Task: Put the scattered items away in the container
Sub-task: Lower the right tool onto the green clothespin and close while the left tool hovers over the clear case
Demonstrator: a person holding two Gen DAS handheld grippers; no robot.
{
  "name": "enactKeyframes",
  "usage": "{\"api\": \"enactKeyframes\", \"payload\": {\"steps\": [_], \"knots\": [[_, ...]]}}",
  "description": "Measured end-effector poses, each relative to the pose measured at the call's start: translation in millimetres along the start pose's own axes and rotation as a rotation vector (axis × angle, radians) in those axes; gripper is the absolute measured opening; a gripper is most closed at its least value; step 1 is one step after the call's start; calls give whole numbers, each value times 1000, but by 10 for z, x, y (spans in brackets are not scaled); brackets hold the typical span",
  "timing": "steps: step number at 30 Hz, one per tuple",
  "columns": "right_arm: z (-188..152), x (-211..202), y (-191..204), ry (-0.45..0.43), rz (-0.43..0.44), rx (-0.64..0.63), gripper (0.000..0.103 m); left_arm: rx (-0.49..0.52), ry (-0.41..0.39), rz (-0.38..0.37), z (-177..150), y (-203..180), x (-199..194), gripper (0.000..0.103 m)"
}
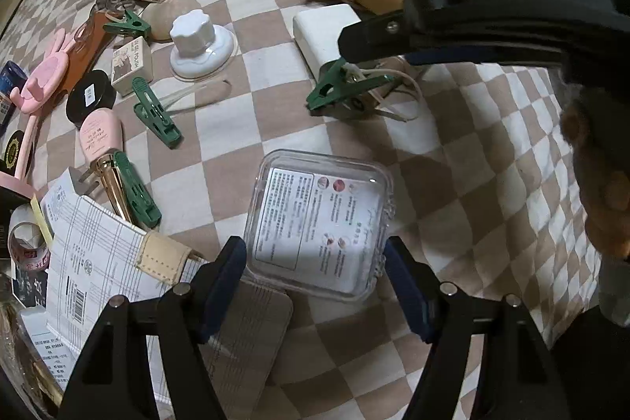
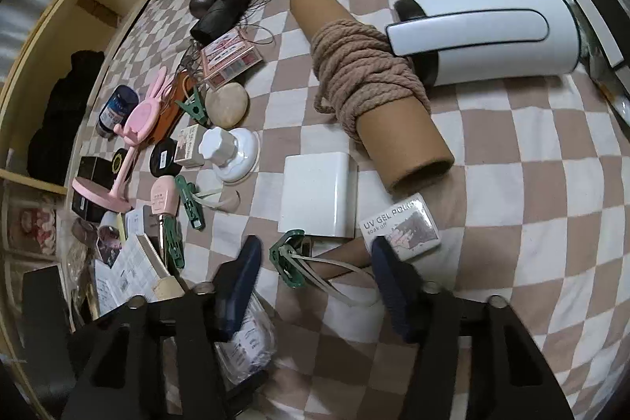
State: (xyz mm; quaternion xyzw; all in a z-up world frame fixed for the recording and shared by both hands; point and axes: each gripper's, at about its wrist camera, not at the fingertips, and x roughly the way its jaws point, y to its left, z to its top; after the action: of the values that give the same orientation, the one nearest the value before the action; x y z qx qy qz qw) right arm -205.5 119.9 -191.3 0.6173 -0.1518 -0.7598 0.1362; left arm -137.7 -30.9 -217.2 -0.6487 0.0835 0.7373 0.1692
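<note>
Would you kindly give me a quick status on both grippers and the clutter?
Left gripper closed on clear plastic case. Right gripper open, empty, over green clip. Clutter scattered on checkered cloth; container not identified.

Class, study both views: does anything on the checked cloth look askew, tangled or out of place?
Yes. The green clip by the white box is snarled in pale cord, and the rope wraps unevenly around the cardboard tube.
</note>
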Motion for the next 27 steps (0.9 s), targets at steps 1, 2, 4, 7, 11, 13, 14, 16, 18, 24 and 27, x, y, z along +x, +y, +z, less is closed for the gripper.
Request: {"api": "enactKeyframes", "payload": {"steps": [1,2,4,7,11,13,14,16,18,24,27], "knots": [[-7,21,5,12,3,-3,49,5,-2,-2,-12,4,-7,72],[-16,50,17,23,4,-5,44,9,-5,-5,-23,9,-13,72],[-38,73,48,33,-4,-22,43,17,-10,-8,-44,19,-24,72],[-46,87,82,49,25,-32,36,30,-18,-12,-75,37,-34,72],[-45,127,116,56,30,-31,36,36,-33,-6,-93,66,-43,72],[-12,140,135,52,45,-26,35,33,-39,2,-93,81,-42,72],[6,161,138,57,53,-17,35,32,-42,7,-94,88,-41,72],[34,212,148,69,61,-3,33,36,-46,16,-95,98,-34,72],[47,267,165,76,55,1,26,42,-48,22,-96,108,-26,72],[48,292,136,89,57,31,20,57,-54,41,-100,145,-7,73],[48,216,101,83,54,42,18,68,-54,58,-102,153,6,74]]}}
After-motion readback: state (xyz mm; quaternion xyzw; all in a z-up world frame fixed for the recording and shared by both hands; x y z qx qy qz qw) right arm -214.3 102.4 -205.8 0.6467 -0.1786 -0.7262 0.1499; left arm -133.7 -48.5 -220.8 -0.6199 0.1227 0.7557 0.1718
